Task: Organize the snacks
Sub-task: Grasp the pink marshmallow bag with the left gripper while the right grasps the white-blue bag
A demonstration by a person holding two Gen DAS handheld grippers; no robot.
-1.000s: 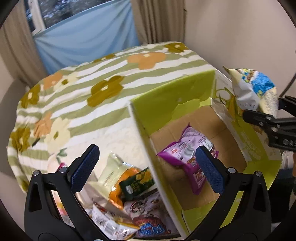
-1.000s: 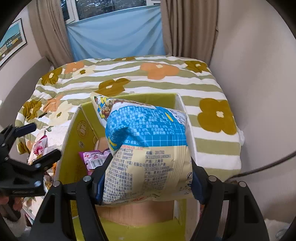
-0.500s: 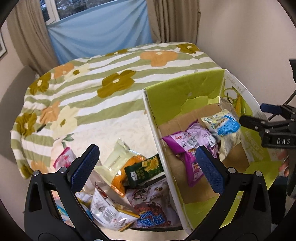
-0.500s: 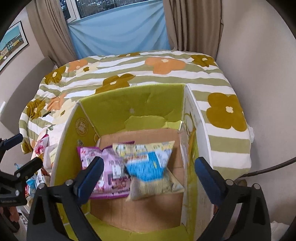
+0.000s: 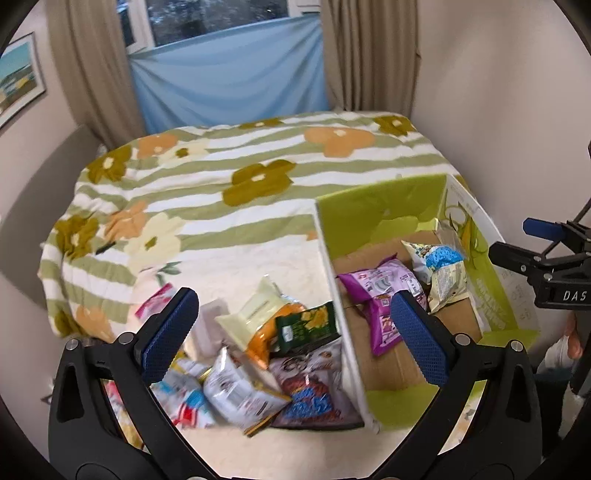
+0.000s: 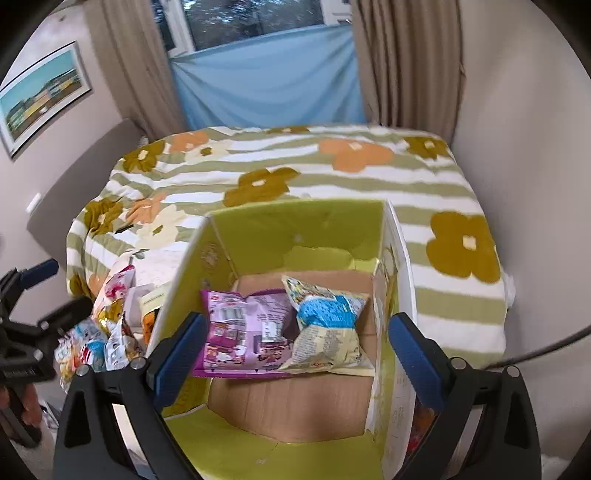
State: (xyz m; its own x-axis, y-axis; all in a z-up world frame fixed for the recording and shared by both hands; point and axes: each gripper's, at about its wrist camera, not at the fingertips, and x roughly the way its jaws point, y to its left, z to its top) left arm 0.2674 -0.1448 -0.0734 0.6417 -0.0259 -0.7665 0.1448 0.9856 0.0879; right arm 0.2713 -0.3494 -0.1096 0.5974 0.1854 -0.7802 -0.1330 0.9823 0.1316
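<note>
Right wrist view, two snack bags (image 6: pixel 280 328) in one cardboard box (image 6: pixel 295 229), floral bed (image 6: pixel 332 166), curtained window (image 6: pixel 258 22), both grippers' jaws wide open, empty.

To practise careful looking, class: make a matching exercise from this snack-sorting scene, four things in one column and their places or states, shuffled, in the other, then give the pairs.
Things:
1. purple packet
2. blue and cream bag
3. dark green packet
4. right tongs

Places or states:
A. open, holding nothing
B. in the box, against its right wall
C. in the pile on the bed, outside the box
D. in the box, on the left of its floor

Pairs: 1-D, 2-B, 3-C, 4-A
</note>
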